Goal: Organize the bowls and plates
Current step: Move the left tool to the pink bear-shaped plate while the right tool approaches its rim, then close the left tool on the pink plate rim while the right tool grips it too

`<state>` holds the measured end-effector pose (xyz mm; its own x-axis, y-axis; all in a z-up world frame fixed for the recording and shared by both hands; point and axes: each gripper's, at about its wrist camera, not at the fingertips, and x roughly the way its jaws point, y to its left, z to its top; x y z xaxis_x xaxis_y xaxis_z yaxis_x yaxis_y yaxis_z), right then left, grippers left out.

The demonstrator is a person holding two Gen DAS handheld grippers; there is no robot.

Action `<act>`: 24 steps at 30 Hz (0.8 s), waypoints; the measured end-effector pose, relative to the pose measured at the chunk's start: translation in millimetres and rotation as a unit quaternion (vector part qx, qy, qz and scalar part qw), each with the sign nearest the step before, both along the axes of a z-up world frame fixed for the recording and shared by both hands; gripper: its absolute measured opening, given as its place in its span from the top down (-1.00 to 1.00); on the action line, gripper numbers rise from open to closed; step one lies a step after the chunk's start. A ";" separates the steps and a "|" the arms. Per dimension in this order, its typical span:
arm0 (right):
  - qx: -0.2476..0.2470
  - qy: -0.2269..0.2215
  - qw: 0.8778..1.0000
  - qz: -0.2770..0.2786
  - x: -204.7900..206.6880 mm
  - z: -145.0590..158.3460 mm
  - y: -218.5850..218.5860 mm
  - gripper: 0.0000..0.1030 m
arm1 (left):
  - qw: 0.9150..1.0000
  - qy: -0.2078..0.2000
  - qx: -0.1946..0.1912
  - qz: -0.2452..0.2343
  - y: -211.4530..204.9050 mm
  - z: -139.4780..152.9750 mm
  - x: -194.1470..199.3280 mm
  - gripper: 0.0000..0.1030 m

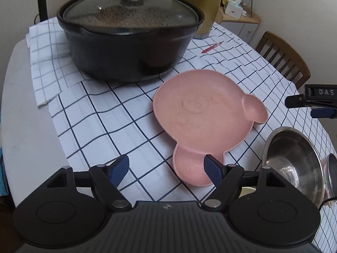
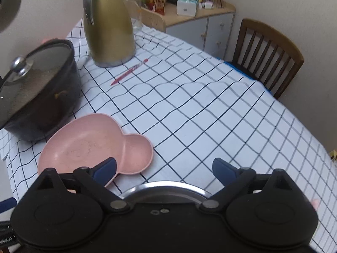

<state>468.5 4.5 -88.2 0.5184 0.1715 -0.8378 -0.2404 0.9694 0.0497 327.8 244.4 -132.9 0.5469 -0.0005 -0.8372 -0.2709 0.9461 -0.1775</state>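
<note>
A pink bear-shaped plate [image 1: 206, 116] lies flat on the checked tablecloth, also in the right wrist view [image 2: 94, 145]. My left gripper [image 1: 166, 171] is open and empty, its right fingertip over the plate's near ear. A steel bowl [image 1: 292, 164] stands at the right with another bowl [image 1: 333, 170] behind it on something pink. My right gripper [image 2: 164, 169] is open and empty above the steel bowl's rim [image 2: 166, 187]; it shows in the left wrist view [image 1: 311, 103] at the right edge.
A big black pot with a glass lid [image 1: 130, 40] stands behind the plate. A gold thermos jug [image 2: 107, 25] and a red pen [image 2: 129, 71] lie further back. A wooden chair [image 2: 267, 57] and a small cabinet [image 2: 200, 23] stand beyond the table.
</note>
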 end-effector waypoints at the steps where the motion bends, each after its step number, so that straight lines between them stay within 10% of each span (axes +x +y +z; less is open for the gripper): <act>1: -0.001 0.005 1.000 -0.001 5.5 -5.7 2.2 -0.80 | 1.000 0.004 0.000 0.000 -0.5 -3.5 2.5 -0.51; 18: -0.010 0.049 0.999 0.001 47.1 -62.5 18.0 -0.30 | 1.000 0.012 -0.012 0.005 -3.4 -31.7 11.9 -0.48; 24: -0.008 0.053 0.999 0.007 49.6 -69.0 20.2 -0.06 | 1.000 0.010 -0.019 0.003 -6.7 -30.1 13.7 -0.05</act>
